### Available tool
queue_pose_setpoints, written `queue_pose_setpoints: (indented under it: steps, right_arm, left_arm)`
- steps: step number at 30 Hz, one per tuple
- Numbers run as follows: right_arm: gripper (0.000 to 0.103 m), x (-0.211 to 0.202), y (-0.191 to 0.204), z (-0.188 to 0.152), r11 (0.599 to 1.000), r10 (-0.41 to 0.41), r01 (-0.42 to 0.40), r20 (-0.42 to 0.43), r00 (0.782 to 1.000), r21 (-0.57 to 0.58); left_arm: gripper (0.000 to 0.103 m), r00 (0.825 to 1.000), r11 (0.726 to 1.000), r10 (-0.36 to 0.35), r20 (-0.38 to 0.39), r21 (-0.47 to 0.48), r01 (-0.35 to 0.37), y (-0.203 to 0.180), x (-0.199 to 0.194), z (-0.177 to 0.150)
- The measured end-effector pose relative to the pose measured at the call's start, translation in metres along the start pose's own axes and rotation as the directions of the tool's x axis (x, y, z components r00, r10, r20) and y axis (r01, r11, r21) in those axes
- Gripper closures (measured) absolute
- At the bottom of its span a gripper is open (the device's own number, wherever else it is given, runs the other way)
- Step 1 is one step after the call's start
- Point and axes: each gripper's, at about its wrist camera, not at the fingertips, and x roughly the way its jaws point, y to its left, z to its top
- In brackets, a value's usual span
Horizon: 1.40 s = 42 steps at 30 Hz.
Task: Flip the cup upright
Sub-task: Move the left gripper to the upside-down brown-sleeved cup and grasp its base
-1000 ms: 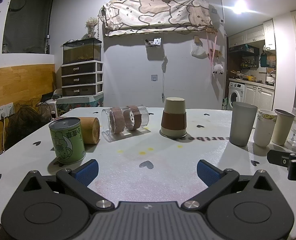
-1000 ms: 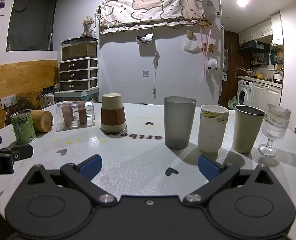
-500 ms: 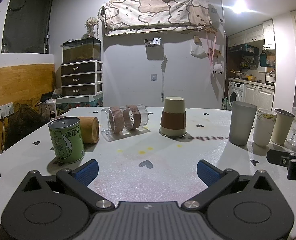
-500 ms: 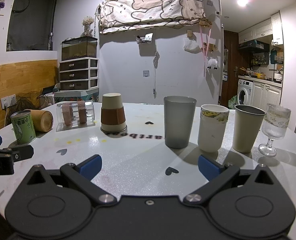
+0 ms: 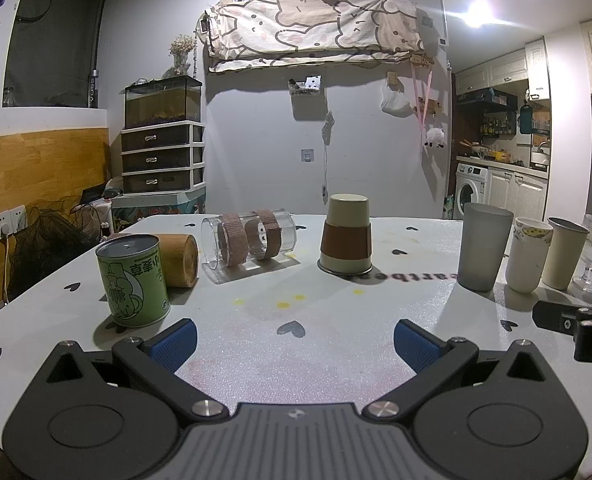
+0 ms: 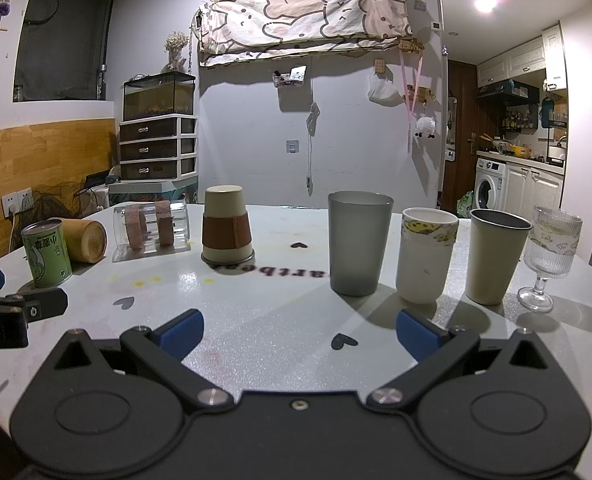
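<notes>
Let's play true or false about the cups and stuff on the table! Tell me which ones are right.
1. The cup with the brown sleeve stands upside down. True.
2. The left claw is holding the green can. False: the claw is open and empty, and the can stands apart from it on the table.
3. The clear jar lies on its side. True.
4. The grey cup is tipped over. False: it stands upright, mouth up.
5. The glass goblet stands to the right of the other cups. True.
6. The right claw is squeezed shut. False: it is open.
</notes>
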Motion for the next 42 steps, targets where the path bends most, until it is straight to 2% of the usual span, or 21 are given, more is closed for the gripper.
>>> queue_pose_setpoints:
  steps: [7,12,18,21,23,28,33,38,42]
  right_arm:
    - [0.000,-0.001,0.001,0.001,1.000,0.001,-0.001,0.001,1.000,0.000]
    - [0.000,-0.002,-0.002,-0.004,1.000,0.010,-0.010,0.006,1.000,0.009]
    - [0.000,-0.007,-0.011,-0.006,1.000,0.006,-0.007,0.010,1.000,0.029]
    - [0.000,-0.009,-0.014,-0.006,0.999,0.000,0.000,0.012,1.000,0.040]
    - [0.000,-0.010,-0.017,-0.007,0.999,-0.002,0.002,0.010,1.000,0.049]
    - [0.000,-0.014,-0.029,-0.011,0.998,-0.020,0.019,0.004,1.000,0.064]
    - [0.000,-0.018,-0.042,-0.015,0.996,-0.033,0.033,0.002,0.999,0.086]
    - [0.000,-0.021,-0.053,-0.020,0.995,-0.045,0.045,-0.002,0.999,0.093]
    - [0.000,-0.022,-0.060,-0.024,0.993,-0.048,0.049,-0.013,0.999,0.103]
  left_arm:
    - [0.000,1.000,1.000,0.006,0.014,0.014,-0.007,-0.004,-0.002,0.005]
    - [0.000,0.997,0.997,0.002,0.082,0.077,-0.009,-0.014,0.009,0.031]
    - [0.000,0.996,0.996,-0.043,0.075,0.085,0.037,-0.021,0.042,0.067]
    - [0.000,0.998,0.996,-0.041,0.046,0.086,0.037,-0.027,0.061,0.085]
    - [0.000,0.997,0.993,-0.069,0.015,0.100,0.067,-0.034,0.077,0.099]
    - [0.000,0.997,0.988,-0.074,-0.009,0.132,0.075,-0.053,0.123,0.127]
    - [0.000,0.988,0.993,-0.078,-0.132,0.079,0.089,-0.072,0.182,0.141]
    - [0.000,0.981,0.999,0.011,-0.195,0.049,-0.002,-0.077,0.234,0.138]
    - [0.000,0.983,0.999,0.017,-0.183,-0.037,-0.025,-0.074,0.257,0.133]
